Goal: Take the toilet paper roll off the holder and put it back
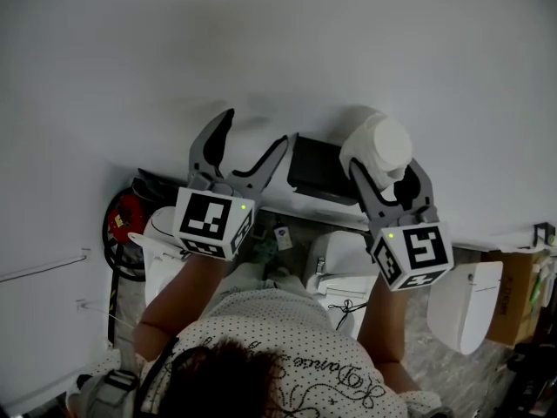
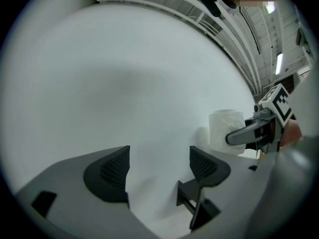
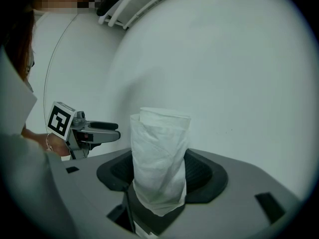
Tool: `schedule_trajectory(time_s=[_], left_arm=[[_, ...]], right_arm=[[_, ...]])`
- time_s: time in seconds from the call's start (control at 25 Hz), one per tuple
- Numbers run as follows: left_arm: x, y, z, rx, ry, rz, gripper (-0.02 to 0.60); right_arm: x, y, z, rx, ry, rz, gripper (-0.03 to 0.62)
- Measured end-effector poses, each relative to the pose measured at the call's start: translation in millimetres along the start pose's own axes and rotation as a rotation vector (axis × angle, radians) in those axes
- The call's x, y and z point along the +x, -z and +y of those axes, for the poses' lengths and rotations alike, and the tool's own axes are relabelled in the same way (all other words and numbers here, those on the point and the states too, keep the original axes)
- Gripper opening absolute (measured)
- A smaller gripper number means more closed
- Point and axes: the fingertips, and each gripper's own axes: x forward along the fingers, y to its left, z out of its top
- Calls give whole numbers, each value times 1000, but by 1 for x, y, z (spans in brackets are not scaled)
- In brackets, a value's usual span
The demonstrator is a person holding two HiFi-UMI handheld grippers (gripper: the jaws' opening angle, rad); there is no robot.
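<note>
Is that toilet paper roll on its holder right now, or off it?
Off. The right gripper clamps the toilet paper roll, with only bare wall behind it.

My left gripper (image 2: pixel 158 167): jaws apart, only white wall (image 2: pixel 124 83) between them. Far right, right gripper (image 2: pixel 240 135), one jaw across the toilet paper roll (image 2: pixel 224 126).

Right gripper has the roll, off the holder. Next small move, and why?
Probably slide the right gripper sideways toward the black holder. Its jaws are clamped on the toilet paper roll, which is beside the holder, not on it. The left gripper is open and empty.
</note>
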Motion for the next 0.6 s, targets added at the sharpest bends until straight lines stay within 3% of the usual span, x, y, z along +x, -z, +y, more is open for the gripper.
schedule_trajectory(time_s=[0.6], left_arm=[[-13, 13, 5, -15, -11, 10, 359]], right_arm=[[-1, 14, 17, 10, -23, 5, 276]])
